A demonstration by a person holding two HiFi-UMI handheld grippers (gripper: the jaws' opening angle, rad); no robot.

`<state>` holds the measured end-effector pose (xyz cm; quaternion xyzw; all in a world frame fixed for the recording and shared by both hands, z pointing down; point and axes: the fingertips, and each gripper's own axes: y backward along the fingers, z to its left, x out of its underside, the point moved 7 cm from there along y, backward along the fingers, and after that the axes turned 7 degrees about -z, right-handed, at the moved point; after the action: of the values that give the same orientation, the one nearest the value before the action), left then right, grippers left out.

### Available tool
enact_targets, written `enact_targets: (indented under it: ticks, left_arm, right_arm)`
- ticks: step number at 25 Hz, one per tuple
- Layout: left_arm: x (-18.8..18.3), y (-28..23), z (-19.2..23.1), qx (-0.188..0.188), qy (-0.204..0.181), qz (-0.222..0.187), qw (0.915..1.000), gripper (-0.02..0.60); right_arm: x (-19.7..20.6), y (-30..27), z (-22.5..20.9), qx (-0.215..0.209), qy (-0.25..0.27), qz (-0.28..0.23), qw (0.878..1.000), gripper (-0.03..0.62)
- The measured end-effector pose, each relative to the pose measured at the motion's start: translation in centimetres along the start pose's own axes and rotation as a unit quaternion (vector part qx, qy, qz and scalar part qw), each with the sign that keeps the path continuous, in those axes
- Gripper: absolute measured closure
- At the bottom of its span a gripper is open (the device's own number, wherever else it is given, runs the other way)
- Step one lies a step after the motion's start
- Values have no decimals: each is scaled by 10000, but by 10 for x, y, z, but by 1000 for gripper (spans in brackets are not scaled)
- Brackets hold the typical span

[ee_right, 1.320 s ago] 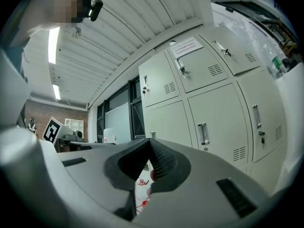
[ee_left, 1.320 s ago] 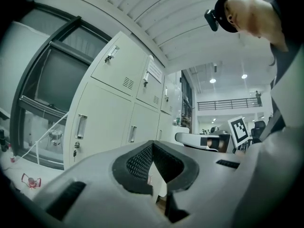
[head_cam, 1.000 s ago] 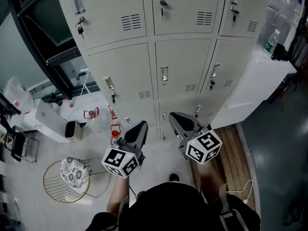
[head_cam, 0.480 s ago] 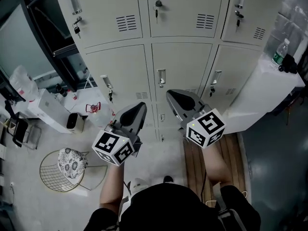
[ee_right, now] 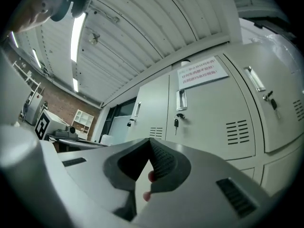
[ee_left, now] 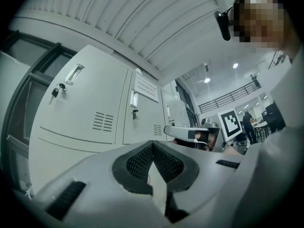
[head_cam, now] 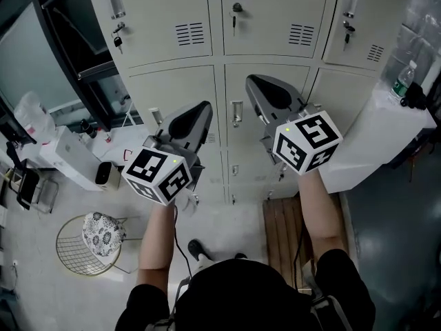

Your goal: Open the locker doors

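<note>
left claw (head_cam: 200, 112) closed | right claw (head_cam: 258, 87) closed | lockers (head_cam: 165, 19) — top cut off

Both forearms (head_cam: 157, 243) outstretched side by side, left claw (head_cam: 200, 109) and right claw (head_cam: 253, 83) each empty, jaws together.

Clear floor (head_cam: 231, 219) before lockers (head_cam: 179, 88), white block (head_cam: 372, 143) crowding right, wire stool (head_cam: 89, 243) and boxes (head_cam: 65, 164) left

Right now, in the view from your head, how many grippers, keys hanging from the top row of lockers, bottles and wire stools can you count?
Grippers: 2, left gripper and right gripper
Keys, top row: 3
Bottles: 1
Wire stools: 1
Total: 7
</note>
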<state>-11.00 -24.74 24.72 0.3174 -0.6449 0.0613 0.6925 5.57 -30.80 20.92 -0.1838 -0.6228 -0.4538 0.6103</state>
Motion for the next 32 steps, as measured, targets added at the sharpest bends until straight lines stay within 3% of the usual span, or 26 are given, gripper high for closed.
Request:
enact_targets:
  ticks: [9, 17, 26, 32]
  left_arm:
    - [-47, -44, 16, 350, -680, -460, 9960, 566]
    - [-72, -70, 28, 408, -966, -716, 9919, 566]
    - [-89, -88, 34, 396, -1438, -855, 9851, 566]
    - [-97, -95, 40, 330, -1474, -929, 9842, 566]
  right_arm:
    - [-46, -42, -20, 274, 574, -400, 9972, 589]
    - [-78, -77, -35, 510, 980, -624, 9919, 589]
    - [-94, -114, -53, 598, 1190, -610, 9892, 586]
    - [-94, -135, -65, 671, 1271, -426, 9887, 531]
